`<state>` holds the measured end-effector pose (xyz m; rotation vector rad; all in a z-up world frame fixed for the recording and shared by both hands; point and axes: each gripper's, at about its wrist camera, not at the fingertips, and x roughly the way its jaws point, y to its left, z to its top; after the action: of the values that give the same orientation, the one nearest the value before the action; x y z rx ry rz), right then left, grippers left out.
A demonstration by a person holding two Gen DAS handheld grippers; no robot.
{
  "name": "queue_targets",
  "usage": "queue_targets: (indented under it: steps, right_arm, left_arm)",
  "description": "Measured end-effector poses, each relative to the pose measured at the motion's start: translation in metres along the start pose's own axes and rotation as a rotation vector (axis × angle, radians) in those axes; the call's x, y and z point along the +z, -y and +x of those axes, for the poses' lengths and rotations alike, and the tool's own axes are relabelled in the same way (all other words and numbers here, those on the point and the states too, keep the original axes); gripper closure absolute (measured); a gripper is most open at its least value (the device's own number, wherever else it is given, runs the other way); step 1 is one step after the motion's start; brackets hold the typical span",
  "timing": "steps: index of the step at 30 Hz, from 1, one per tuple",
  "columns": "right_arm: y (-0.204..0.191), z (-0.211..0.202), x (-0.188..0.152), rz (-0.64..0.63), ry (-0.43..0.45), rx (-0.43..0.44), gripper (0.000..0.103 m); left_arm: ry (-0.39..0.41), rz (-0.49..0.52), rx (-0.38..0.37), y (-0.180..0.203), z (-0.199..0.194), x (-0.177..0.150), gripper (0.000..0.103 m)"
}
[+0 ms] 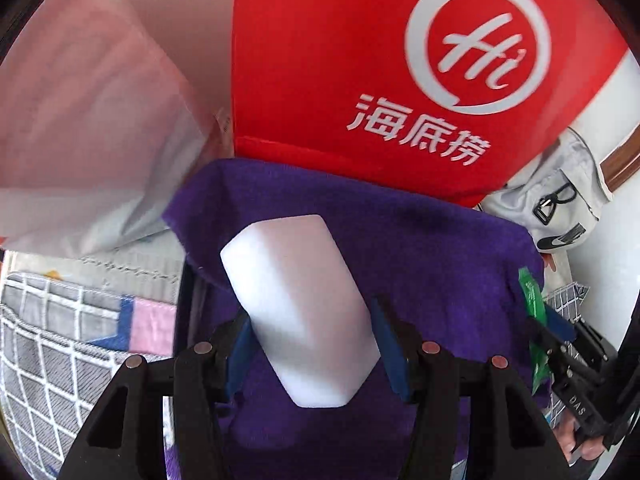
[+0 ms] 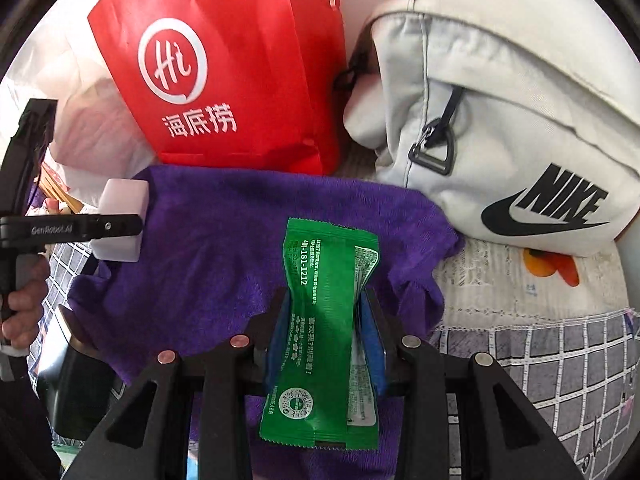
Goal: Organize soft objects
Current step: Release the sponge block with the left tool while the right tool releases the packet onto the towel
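Observation:
My left gripper (image 1: 310,334) is shut on a white foam block (image 1: 296,304), held above a purple towel (image 1: 420,240) spread on the bed. The green sachet (image 2: 326,332) is pinched at its middle between the blue pads of my right gripper (image 2: 324,332), also over the purple towel (image 2: 224,240). In the right wrist view the left gripper (image 2: 116,224) shows at the left edge with the white block (image 2: 120,220) in it. In the left wrist view the right gripper (image 1: 548,328) and the green sachet (image 1: 532,300) show at the right edge.
A red paper bag (image 1: 360,60) stands behind the towel, a white plastic bag (image 1: 80,120) to its left. A pale grey sports bag (image 2: 500,120) lies at the right. Grey checked bedding (image 2: 560,360) surrounds the towel. A hand (image 2: 20,304) grips the left tool.

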<state>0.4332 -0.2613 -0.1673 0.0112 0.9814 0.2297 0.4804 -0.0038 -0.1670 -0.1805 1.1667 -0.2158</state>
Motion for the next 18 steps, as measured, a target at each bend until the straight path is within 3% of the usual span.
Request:
queue_targets:
  steps: [8,12,15,17,18]
  right_arm:
    - [0.005,0.013,0.0,0.014,-0.033,0.037,0.066]
    - [0.003,0.015,0.001,0.008,-0.034,0.042,0.059]
    - [0.003,0.012,0.0,0.002,-0.025,0.049,0.043]
    - [0.001,0.006,0.0,-0.006,-0.002,0.039,0.026]
    - [0.0,0.002,0.0,-0.01,0.014,0.03,0.024]
  left_arm:
    - [-0.026,-0.001,-0.022,0.001,0.017,0.009,0.047]
    - [-0.013,-0.029,-0.051,0.0,0.018,0.009,0.02]
    - [-0.017,-0.035,-0.051,-0.002,0.017,0.011,0.019]
    - [-0.018,-0.038,-0.037,-0.003,0.014,0.014,0.019]
    - [-0.019,-0.036,-0.025,-0.003,0.011,0.013,0.019]
